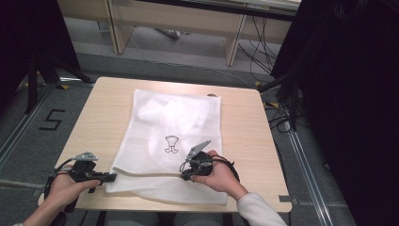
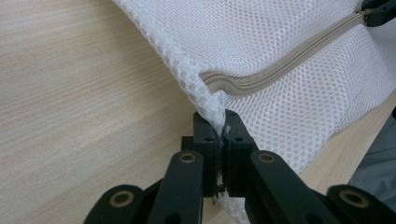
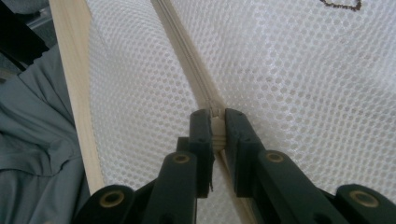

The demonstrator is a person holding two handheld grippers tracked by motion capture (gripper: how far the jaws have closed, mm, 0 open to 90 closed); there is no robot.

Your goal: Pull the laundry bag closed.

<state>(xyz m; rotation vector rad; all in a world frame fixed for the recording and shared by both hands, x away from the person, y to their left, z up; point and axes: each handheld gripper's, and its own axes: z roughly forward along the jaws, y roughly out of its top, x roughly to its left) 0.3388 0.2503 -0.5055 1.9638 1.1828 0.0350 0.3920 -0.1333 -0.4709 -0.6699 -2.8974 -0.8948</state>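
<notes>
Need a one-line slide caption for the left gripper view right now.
Left gripper shut on the corner of a white mesh bag, beside the end of its beige zipper, over a wooden table.

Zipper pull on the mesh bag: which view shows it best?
The right gripper view: the zipper pull sits close up, pinched between the right tongs on the mesh bag. The high view hides it under the right tongs. The left gripper view catches that end at its top right corner.
</notes>
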